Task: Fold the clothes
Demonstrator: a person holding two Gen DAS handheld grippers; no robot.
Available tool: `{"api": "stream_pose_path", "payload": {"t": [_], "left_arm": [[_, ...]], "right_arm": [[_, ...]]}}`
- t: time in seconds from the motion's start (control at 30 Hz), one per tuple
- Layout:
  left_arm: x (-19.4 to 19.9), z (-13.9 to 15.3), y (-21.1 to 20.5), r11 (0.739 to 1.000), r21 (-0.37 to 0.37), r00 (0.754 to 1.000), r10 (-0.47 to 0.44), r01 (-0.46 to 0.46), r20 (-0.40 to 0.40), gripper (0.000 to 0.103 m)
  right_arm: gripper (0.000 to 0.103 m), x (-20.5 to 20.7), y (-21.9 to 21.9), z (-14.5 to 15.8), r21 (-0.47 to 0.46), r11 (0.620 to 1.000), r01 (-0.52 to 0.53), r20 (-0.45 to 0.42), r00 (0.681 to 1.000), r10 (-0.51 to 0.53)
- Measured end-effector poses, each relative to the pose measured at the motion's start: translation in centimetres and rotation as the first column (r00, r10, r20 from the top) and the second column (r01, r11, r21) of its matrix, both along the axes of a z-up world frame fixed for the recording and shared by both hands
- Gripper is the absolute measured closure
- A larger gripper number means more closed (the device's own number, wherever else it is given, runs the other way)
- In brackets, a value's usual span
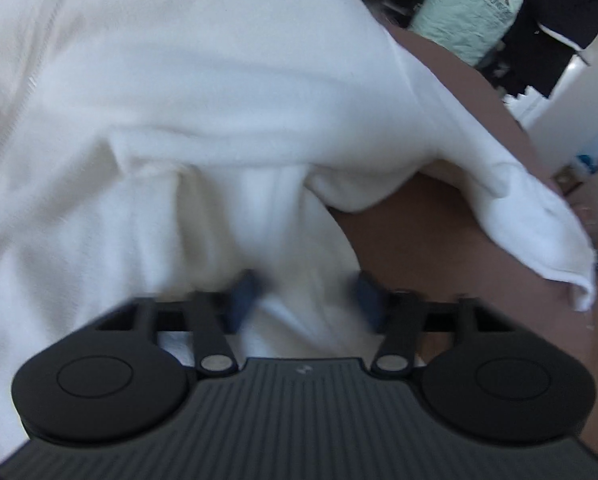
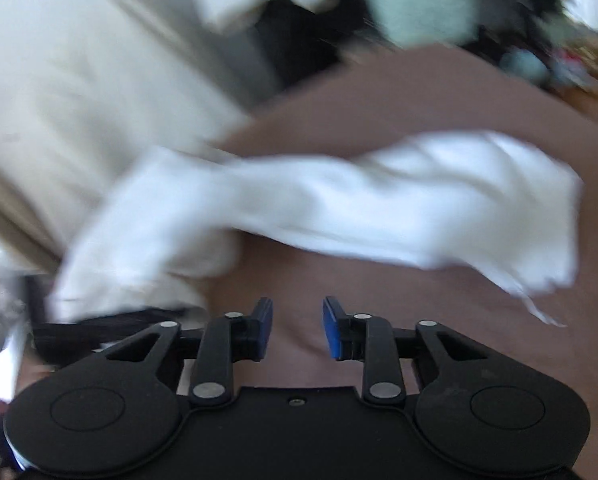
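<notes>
A white garment (image 1: 187, 120) fills most of the left wrist view, draped over a brown surface (image 1: 439, 248), with one sleeve end (image 1: 547, 232) reaching right. My left gripper (image 1: 305, 300) is open, its blue pads wide apart with white cloth lying between them, not pinched. In the right wrist view the same white garment (image 2: 339, 204) stretches across the brown surface (image 2: 379, 320), blurred by motion. My right gripper (image 2: 297, 328) is open and empty, just short of the cloth's near edge.
Beyond the brown surface's far edge hang dark clothes and a pale green garment (image 1: 471, 4). A white cabinet or door (image 1: 579, 92) stands at the right. In the right wrist view a cream surface (image 2: 79, 100) fills the left side.
</notes>
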State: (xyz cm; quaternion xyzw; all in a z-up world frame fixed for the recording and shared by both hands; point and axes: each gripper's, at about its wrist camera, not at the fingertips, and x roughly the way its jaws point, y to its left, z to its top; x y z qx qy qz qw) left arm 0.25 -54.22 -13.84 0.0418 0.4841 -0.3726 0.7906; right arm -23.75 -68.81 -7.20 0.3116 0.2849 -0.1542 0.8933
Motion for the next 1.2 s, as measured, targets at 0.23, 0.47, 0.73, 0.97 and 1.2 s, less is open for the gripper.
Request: {"api": "stream_pose_path", "payload": {"t": [0.23,0.47,0.73,0.97,1.2], "left_arm": [[-3.3,3.0,3.5,0.994,-0.091,0.989,-0.051,0.064,0.135,0.095],[-5.3,7.4,9.2,0.950,-0.263,0.978,-0.125,0.167,0.169,0.095],[-8.9,9.3,9.6,0.924,-0.271,0.956,-0.224,0.269,0.188,0.095],[-12.9,9.3,10.2,0.907,-0.291,0.946,-0.252,0.304,0.205,0.095],[-12.7,7.1,9.4,0.946,-0.096,0.949,-0.300,0.309,0.100,0.090]], "right_arm": [[0.051,4.0,4.6,2.7,-0.117,0.989,-0.088,0.022,0.996,0.091],[0.051,5.0,8.1,3.9,-0.146,0.976,-0.163,0.026,0.985,0.169],[0.049,4.7,9.4,5.2,-0.184,0.974,-0.131,0.021,0.990,0.137],[0.048,4.8,9.4,5.1,-0.187,0.975,-0.124,0.007,0.992,0.128],[0.048,6.6,9.3,5.6,-0.191,0.973,-0.133,-0.029,0.991,0.129]]}}
